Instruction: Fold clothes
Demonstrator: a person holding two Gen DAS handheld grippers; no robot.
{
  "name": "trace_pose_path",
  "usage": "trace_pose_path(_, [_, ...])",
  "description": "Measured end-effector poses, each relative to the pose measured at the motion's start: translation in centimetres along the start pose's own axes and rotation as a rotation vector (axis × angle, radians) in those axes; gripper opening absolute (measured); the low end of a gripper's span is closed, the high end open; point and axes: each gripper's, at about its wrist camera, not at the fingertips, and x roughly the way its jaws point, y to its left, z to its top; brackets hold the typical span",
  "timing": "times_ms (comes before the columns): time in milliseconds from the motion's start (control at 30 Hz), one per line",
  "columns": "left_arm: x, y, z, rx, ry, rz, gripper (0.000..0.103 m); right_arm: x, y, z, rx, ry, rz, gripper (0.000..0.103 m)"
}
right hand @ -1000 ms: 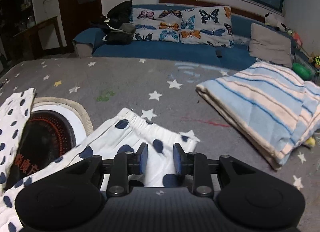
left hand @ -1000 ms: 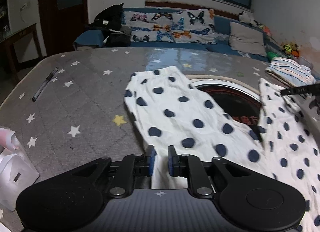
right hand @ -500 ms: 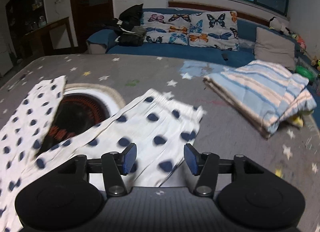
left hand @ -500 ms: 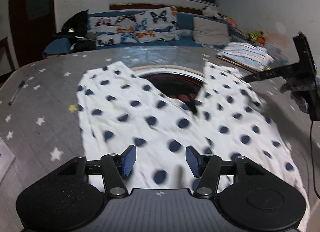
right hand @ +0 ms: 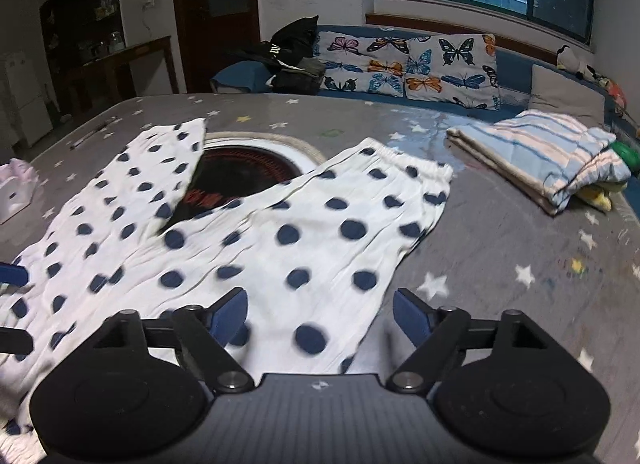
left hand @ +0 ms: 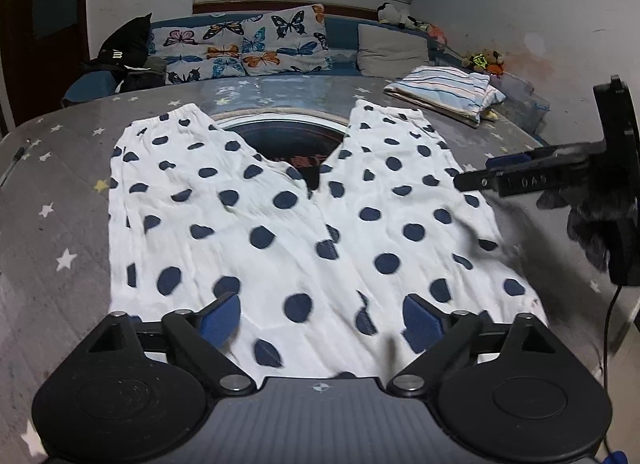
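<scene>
The left claw (left hand: 316, 318) is opening wide above the near waist edge of the polka-dot trousers (left hand: 280, 223), gripping nothing. These lie spread flat on the star-patterned table (left hand: 60, 223), legs splayed over a round dark inset (left hand: 288, 139), so no fold appears made yet. The right claw (right hand: 320, 314) is opening too, empty, beside the right leg; a striped folded cloth (right hand: 540, 151) sits farther right.

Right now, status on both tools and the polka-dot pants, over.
Left tool and right tool opening, nothing gripped. Polka-dot pants spread flat on star-print mat, legs apart. Striped folded blanket off to the side, clear.
</scene>
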Motion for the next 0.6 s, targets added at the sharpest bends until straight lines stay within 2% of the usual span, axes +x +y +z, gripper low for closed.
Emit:
trace_pose_path(267, [-0.9, -3.0, -1.5, 0.081, -0.002, -0.058, 0.096, -1.0, 1.4, -1.9, 0.002, 0.013, 0.001, 0.094])
trace_pose_path(533, [-1.0, -4.8, -2.5, 0.119, -0.001, -0.074, 0.101, -2.6, 2.4, -3.3, -0.02, 0.011, 0.007, 0.098])
trace_pose_path(600, [-1.0, -5.0, -2.6, 0.118, -0.002, -0.073, 0.103, -3.1, 2.7, -3.6, -0.017, -0.003, 0.011, 0.103])
